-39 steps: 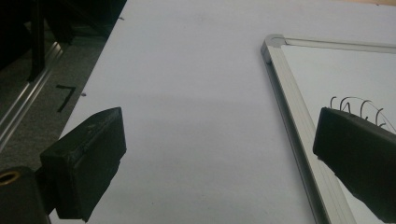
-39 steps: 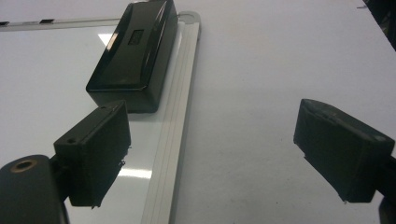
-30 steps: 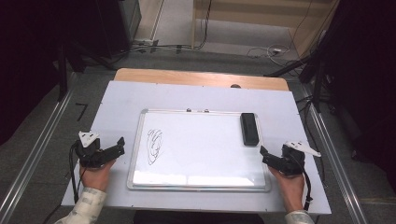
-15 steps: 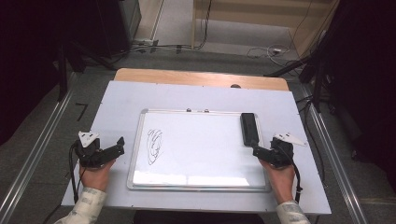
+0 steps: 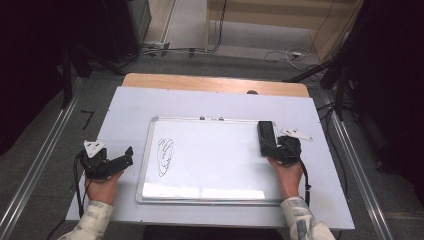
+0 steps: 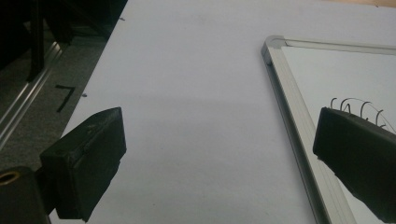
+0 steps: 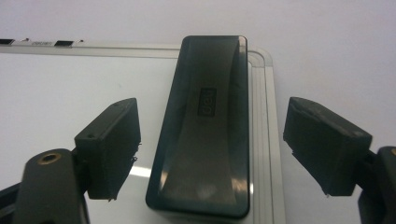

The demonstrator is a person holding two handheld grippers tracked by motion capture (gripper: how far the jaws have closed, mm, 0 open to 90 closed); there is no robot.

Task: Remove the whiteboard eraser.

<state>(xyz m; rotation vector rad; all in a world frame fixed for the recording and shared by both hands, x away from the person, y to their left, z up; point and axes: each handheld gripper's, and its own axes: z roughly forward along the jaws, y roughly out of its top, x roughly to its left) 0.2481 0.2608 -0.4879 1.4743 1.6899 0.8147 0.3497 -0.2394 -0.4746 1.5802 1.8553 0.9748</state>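
From the high view, a whiteboard (image 5: 210, 157) lies flat on the white bench (image 5: 125, 107), a black scribble (image 5: 165, 156) near its left side. A black eraser (image 5: 266, 137) rests on the board's right edge. The right claw (image 5: 272, 151) sits just behind the eraser; the left claw (image 5: 127, 156) hovers left of the board.

In the left gripper view, the left claw (image 6: 219, 154) is spread wide over bare bench beside the board's frame (image 6: 289, 116).

In the right gripper view, the right claw (image 7: 212, 149) stands wide, a jaw on either side of the eraser (image 7: 205, 126), not touching it
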